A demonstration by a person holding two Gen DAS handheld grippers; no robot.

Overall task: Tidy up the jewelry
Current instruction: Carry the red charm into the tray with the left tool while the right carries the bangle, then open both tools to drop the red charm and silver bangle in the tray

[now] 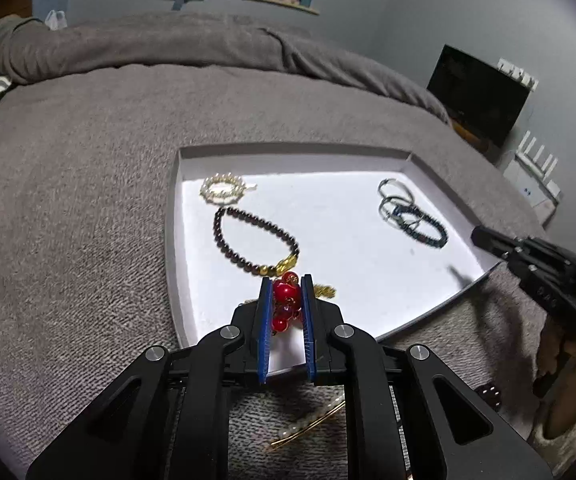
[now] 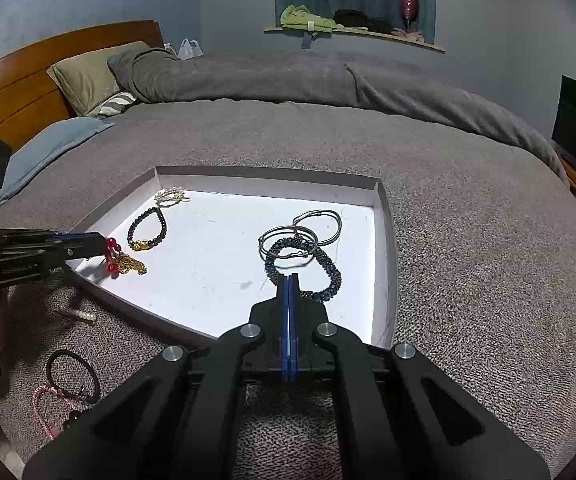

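Observation:
A white shallow tray (image 1: 368, 158) (image 2: 382, 216) lies on the grey bed cover. My left gripper (image 1: 286, 282) (image 2: 102, 240) is shut on a red bead and gold chain piece (image 1: 286, 300) (image 2: 122, 260), held at the tray's near left edge. In the tray lie a pearl bracelet (image 1: 223, 189) (image 2: 170, 196), a dark bead bracelet with gold charm (image 1: 254, 240) (image 2: 147, 230), silver bangles (image 1: 395, 196) (image 2: 306, 232) and a blue beaded bracelet (image 1: 424, 228) (image 2: 320, 272). My right gripper (image 2: 289, 278) (image 1: 478, 236) is shut and empty over the tray's near edge, just before the blue bracelet.
On the cover outside the tray lie a pearl hair clip (image 2: 82, 315) (image 1: 308, 424), a black hair tie (image 2: 73, 376) and a pink cord bracelet (image 2: 48, 412). Pillows (image 2: 88, 80) and a wooden headboard (image 2: 16, 92) are at the far left. A rolled blanket (image 2: 288, 76) lies at the back.

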